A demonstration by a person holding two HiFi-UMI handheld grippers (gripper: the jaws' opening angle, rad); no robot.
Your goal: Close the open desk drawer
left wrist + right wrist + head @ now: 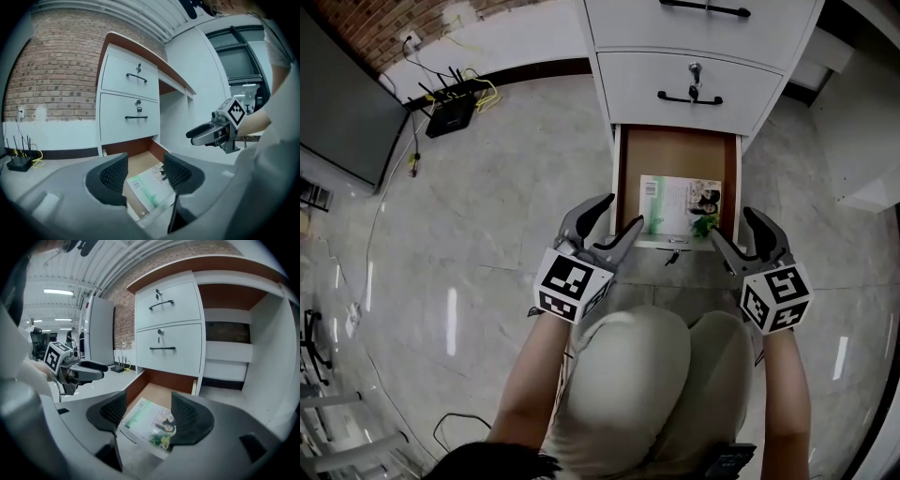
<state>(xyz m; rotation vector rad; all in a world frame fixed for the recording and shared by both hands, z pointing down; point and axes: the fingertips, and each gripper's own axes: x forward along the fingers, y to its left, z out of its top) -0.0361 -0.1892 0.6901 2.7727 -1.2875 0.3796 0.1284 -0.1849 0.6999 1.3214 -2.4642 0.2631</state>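
Observation:
The bottom drawer [675, 155] of a white desk pedestal stands pulled out, its wooden floor showing. A green-and-white booklet [680, 206] lies at its front. My left gripper [621, 212] hovers at the drawer front's left corner, open, nothing between its pads. My right gripper [731, 225] is at the right corner, also open and empty. In the left gripper view the left gripper [145, 171] frames the drawer [140, 161] and booklet [147, 185]. The right gripper view shows the right gripper [145, 416] over the booklet [150, 420] and drawer [161, 394].
Two closed drawers with black handles sit above; a key [695, 70] hangs in the middle one's lock. A black router [450, 114] with cables lies on the floor at the left wall. The person's knees [647, 356] are just behind the grippers. White shelving [862, 141] stands to the right.

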